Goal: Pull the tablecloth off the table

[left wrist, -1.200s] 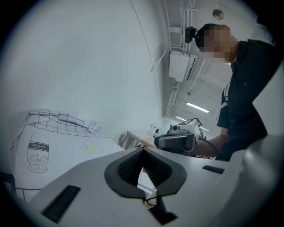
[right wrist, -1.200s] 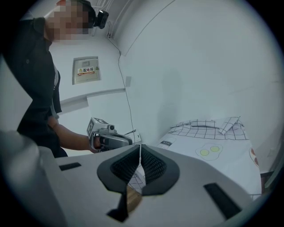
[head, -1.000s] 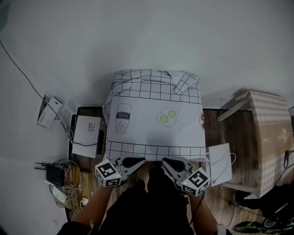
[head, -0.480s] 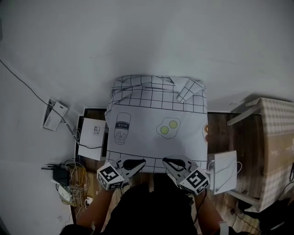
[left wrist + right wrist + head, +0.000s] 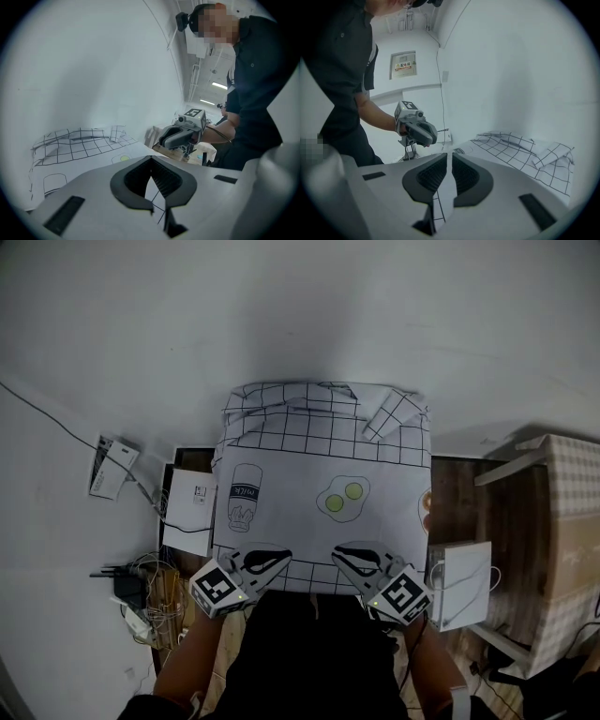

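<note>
The tablecloth [image 5: 319, 474], white with a black grid border and printed with a milk bottle [image 5: 246, 495] and a fried egg [image 5: 341, 500], is lying spread over the desk and hiding it entirely. Its far edge [image 5: 319, 401] is bunching in folds against the wall [image 5: 300, 306], and its near edge is hanging toward the person.

The left tongs [image 5: 270, 564] are gripping that near edge, jaws pressed right down on the fabric, with a grid line showing in the slit between them. The right tongs [image 5: 351, 557] are clamping the same edge a little way along, likewise closed on cloth. Both are sitting close against the person's dark clothing [image 5: 314, 652]. A white box [image 5: 192, 512] is standing beside the desk at the left.

The pulling step looks to be in hand, with most of the cloth not yet off. The next move is calling for an even draw of both tongs toward the person, grips tight, so the cloth is sliding off without skewing.
</note>
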Demonstrator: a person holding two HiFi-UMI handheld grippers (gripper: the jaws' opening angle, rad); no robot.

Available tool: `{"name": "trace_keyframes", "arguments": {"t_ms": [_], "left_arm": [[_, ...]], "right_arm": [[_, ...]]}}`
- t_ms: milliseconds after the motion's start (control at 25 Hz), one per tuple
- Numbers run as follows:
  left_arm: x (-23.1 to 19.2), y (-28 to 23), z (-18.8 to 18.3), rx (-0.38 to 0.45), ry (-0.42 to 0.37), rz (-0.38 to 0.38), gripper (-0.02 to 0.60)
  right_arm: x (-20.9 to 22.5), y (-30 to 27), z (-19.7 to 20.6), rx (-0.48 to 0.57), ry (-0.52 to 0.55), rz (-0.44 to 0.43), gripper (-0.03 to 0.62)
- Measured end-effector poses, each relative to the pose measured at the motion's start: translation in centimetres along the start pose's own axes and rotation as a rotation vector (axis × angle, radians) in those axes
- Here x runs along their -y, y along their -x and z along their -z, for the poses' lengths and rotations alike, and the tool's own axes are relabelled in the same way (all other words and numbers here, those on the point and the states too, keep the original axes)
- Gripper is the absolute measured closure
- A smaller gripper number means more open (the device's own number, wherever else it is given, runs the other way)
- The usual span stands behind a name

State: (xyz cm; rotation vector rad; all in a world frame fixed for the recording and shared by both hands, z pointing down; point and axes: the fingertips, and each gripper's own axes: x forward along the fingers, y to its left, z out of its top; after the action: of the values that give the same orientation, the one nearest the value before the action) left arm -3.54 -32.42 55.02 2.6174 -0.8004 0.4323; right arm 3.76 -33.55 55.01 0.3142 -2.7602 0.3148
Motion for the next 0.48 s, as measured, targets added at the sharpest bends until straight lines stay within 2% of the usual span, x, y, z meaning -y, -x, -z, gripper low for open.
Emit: {"name": "trace_keyframes", "arguments": {"t_ms": [280, 480], "left_arm": [[-3.2, -1.6, 1.4, -0.091, -0.093, 0.012, 0.571], [-5.3, -2.7, 4.0, -0.212, -0.194, 0.04, 0.571]], "right_arm": [[2.1, -2.1, 1.7, -0.078, 0.014, -0.007, 0.569], [3.3, -4.2, 3.1, -0.123, -0.036, -0.027, 0.569]]}}
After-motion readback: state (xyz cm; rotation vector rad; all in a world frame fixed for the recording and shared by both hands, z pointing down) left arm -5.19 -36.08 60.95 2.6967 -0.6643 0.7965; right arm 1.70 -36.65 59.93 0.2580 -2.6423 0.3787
